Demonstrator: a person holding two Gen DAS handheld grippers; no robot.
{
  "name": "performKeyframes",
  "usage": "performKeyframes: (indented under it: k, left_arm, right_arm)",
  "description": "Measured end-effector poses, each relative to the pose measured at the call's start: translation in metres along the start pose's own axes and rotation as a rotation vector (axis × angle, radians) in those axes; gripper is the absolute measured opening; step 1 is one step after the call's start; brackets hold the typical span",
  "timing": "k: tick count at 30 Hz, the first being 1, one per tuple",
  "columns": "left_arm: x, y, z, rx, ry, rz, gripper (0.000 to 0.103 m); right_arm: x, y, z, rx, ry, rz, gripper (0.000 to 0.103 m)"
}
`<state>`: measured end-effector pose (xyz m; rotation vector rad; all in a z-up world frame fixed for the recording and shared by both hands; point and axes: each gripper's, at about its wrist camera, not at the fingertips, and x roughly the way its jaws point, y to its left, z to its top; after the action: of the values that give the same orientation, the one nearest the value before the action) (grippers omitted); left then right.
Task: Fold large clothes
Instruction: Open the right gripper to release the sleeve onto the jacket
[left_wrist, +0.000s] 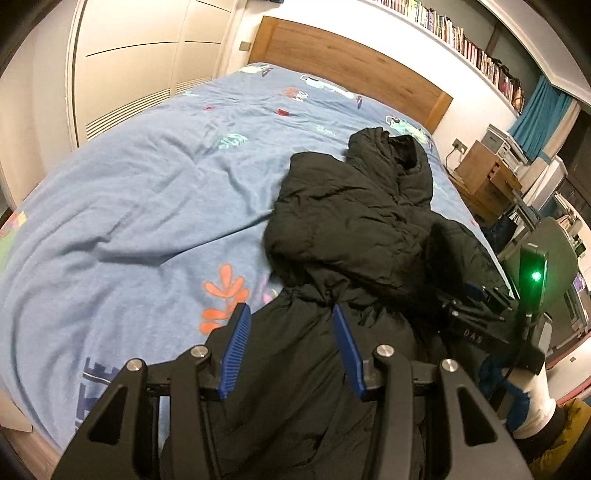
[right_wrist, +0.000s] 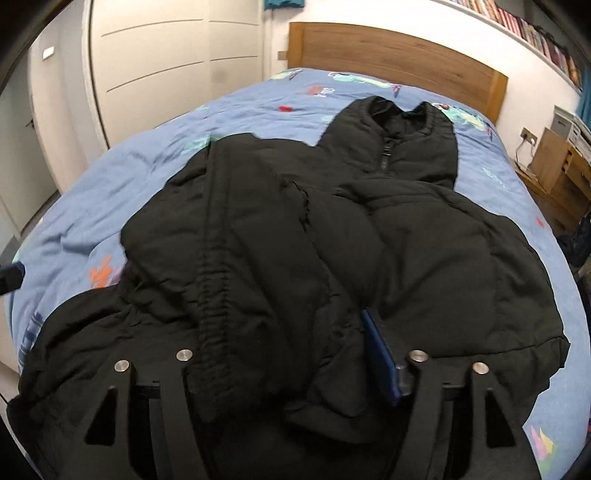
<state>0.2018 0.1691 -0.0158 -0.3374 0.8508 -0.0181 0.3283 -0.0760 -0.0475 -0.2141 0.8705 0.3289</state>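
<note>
A black puffer jacket lies crumpled on a blue printed bed cover, collar toward the headboard. My left gripper is open just above the jacket's near hem, blue pads apart, holding nothing. In the right wrist view the jacket fills the middle, zipped collar at the far end. My right gripper is wide apart with bunched jacket fabric between its fingers; one blue pad shows, the other is buried under cloth. The right gripper's body shows at the jacket's right side in the left wrist view.
A wooden headboard ends the bed. White wardrobe doors stand on the left. A bookshelf runs along the wall; boxes and a printer crowd the right side. The bed's near edge is at lower left.
</note>
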Motion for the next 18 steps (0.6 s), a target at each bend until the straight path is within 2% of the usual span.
performKeyframes:
  k: [5,9,11,14,18]
  left_arm:
    - [-0.004,-0.014,0.006,0.021,-0.006,-0.003,0.045]
    - [0.007,-0.052,0.015,0.09,0.002,-0.021,0.045]
    - [0.016,-0.075,0.019,0.13,0.008,-0.038,0.045]
    - [0.031,-0.112,0.028,0.194,0.008,-0.07,0.045]
    - [0.058,-0.164,0.038,0.269,0.018,-0.119,0.045]
  right_arm:
    - [-0.025,0.009,-0.005,-0.018,-0.025,0.046,0.072]
    - [-0.048,0.004,-0.007,-0.017,-0.069,0.1,0.071]
    - [-0.062,-0.006,-0.006,-0.014,-0.095,0.097,0.071]
    - [-0.081,-0.035,-0.005,0.017,-0.133,0.068,0.071]
    - [-0.088,-0.091,-0.004,0.075,-0.152,-0.05,0.074]
